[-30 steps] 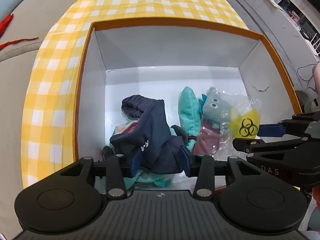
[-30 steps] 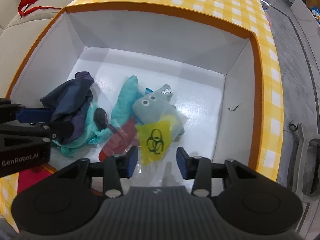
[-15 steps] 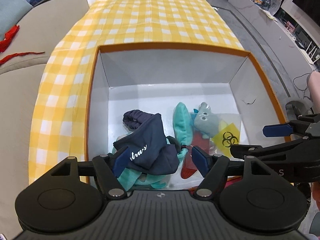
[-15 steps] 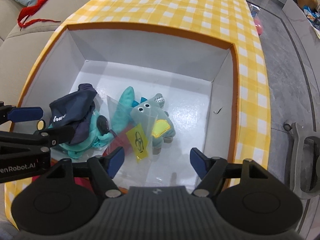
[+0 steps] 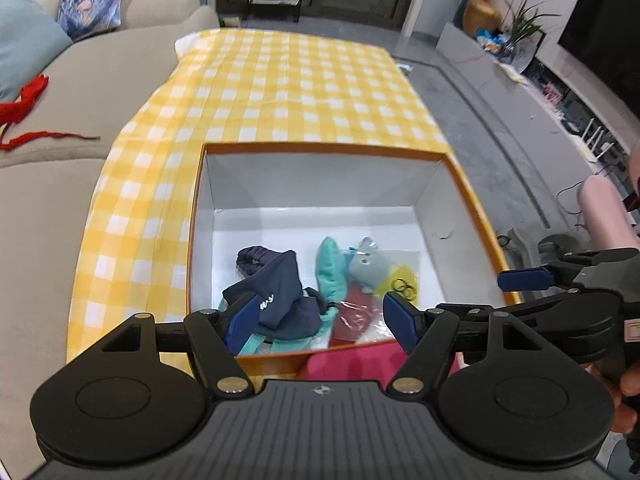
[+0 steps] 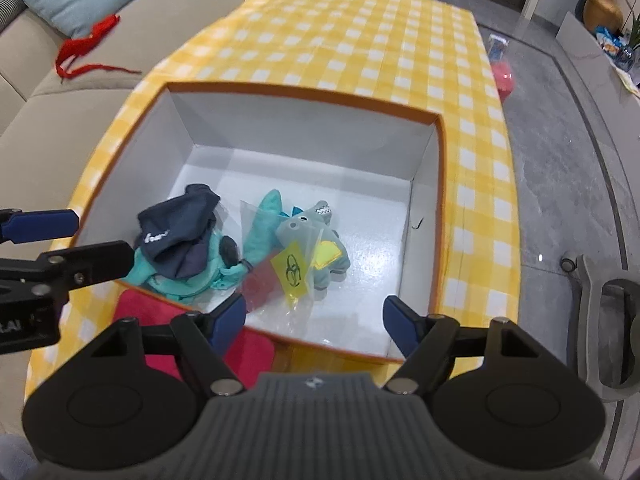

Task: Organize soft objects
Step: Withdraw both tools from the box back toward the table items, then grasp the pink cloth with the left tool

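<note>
Both grippers are lifting away from the box (image 6: 436, 216), jaws just been opening, empty now. Navy cloth (image 6: 176, 232) & bagged plush (image 6: 316, 244) are lying inside. Pink cloth (image 6: 248, 356) at 6 o'clock is still waiting outside.

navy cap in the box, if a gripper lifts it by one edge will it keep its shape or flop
The navy cap lies crumpled and folded over the teal fabric, so it will probably sag and drape rather than hold its shape. It looks like thin cloth, so likely light. It may drag that teal fabric along, since the two overlap.
</note>
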Motion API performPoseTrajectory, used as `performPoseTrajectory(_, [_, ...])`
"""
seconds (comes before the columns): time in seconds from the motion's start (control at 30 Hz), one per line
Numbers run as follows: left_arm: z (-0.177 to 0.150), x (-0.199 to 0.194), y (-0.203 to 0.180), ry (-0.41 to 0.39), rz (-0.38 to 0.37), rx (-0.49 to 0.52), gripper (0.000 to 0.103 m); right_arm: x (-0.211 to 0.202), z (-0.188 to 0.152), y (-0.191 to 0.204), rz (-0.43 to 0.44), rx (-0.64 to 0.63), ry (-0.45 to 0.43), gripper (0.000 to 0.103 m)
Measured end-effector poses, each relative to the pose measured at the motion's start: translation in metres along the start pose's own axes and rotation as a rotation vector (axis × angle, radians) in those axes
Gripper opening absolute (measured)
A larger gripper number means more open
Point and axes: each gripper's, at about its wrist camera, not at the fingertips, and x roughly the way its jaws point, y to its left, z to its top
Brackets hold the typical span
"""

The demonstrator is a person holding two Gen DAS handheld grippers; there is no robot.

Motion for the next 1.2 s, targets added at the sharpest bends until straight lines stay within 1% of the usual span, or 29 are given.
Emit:
performPoseTrajectory(0.13, [-0.013, -0.026, -0.01, -0.047, -0.01, 0.04, 0.081, -0.024, -0.018, 0.004, 0.008, -0.004, -0.058, 0.075])
performPoseTrajectory(0.2, [-0.024, -0.041, -0.017, -0.079, -0.006, 0.068, 0.08, -0.037, -0.029, 0.007, 0.017, -0.004, -0.088, 0.075])
performPoseTrajectory(0.3, [-0.043, -0.061, -0.022, -0.107, -0.02, 0.083, 0.08, -0.058, -0.051, 0.011, 0.029, -0.004, -0.141, 0.075])
performPoseTrajectory(0.37, [-0.06, -0.072, -0.025, -0.125, -0.029, 0.084, 0.08, -0.069, -0.067, 0.013, 0.034, -0.007, -0.171, 0.075])
performPoseTrajectory(0.47, [-0.087, -0.083, -0.025, -0.139, -0.045, 0.076, 0.074, -0.083, -0.094, 0.016, 0.044, -0.003, -0.206, 0.076])
performPoseTrajectory(0.6, [-0.124, -0.09, -0.021, -0.138, -0.065, 0.044, 0.074, -0.092, -0.135, 0.017, 0.053, 0.021, -0.237, 0.076])
performPoseTrajectory(0.67, [-0.141, -0.089, -0.022, -0.128, -0.06, 0.049, 0.074, -0.093, -0.157, 0.016, 0.05, 0.039, -0.242, 0.076])
performPoseTrajectory(0.77, [-0.167, -0.086, -0.022, -0.113, -0.045, 0.065, 0.071, -0.092, -0.19, 0.014, 0.054, 0.07, -0.244, 0.076])
performPoseTrajectory(0.83, [-0.18, -0.082, -0.022, -0.098, -0.047, 0.078, 0.071, -0.09, -0.209, 0.016, 0.043, 0.09, -0.243, 0.076])
performPoseTrajectory(0.9, [-0.194, -0.077, -0.024, -0.073, -0.038, 0.097, 0.07, -0.087, -0.229, 0.02, 0.027, 0.08, -0.244, 0.076])
performPoseTrajectory(1.03, [-0.216, -0.066, -0.033, -0.015, -0.032, 0.17, 0.069, -0.077, -0.256, 0.032, 0.002, 0.034, -0.202, 0.076])
performPoseTrajectory(1.1, [-0.227, -0.06, -0.038, 0.011, 0.002, 0.199, 0.069, -0.07, -0.268, 0.035, 0.005, 0.024, -0.179, 0.076])
performPoseTrajectory(1.2, [-0.237, -0.051, -0.043, 0.035, 0.026, 0.233, 0.068, -0.057, -0.278, 0.038, -0.011, 0.011, -0.142, 0.076])
